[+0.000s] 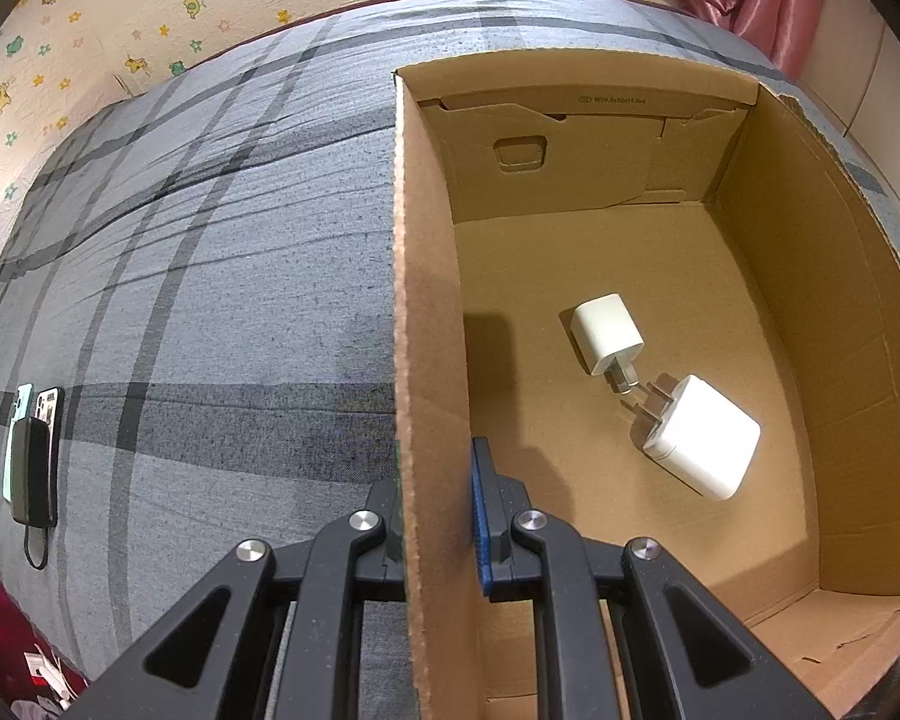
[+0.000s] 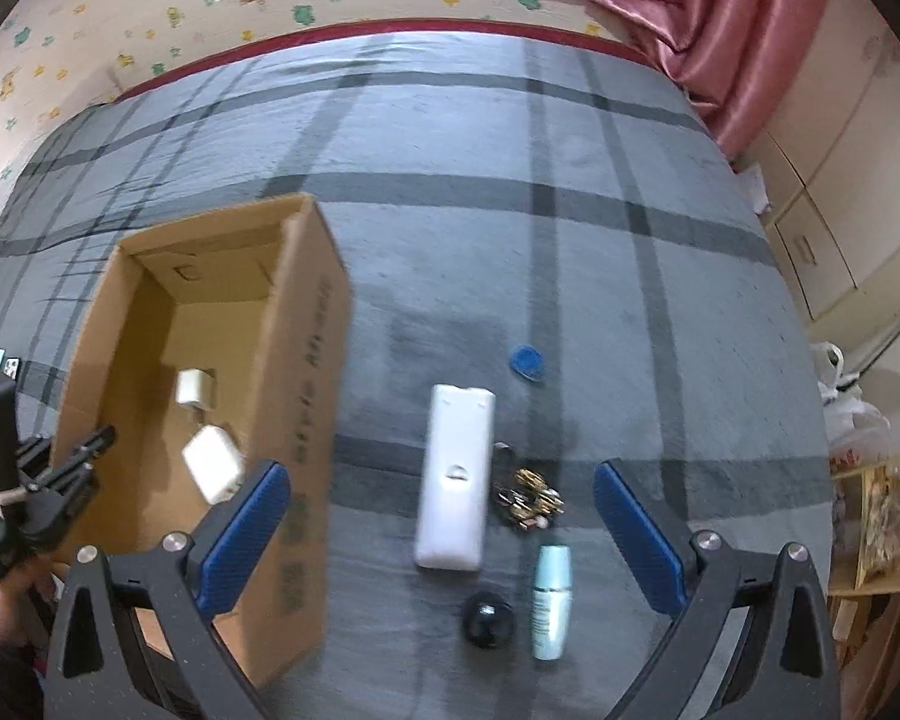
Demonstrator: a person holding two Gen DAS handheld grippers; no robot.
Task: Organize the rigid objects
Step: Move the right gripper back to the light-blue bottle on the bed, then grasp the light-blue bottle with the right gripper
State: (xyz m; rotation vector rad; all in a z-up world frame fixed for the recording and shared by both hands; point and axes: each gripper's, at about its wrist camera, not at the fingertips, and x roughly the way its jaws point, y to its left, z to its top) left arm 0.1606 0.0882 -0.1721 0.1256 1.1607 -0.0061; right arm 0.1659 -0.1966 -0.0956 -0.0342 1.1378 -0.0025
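Box wall blocks the left; open blanket lies beyond the remote and keys.

Matt cardboard box, woven bedsheet

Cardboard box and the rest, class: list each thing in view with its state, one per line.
Cardboard box: open, wall clamped by left gripper.
Two white chargers: lying inside box.
Right gripper: open, empty.
White remote: flat on bedspread.
Blue bottle: lying on its side.
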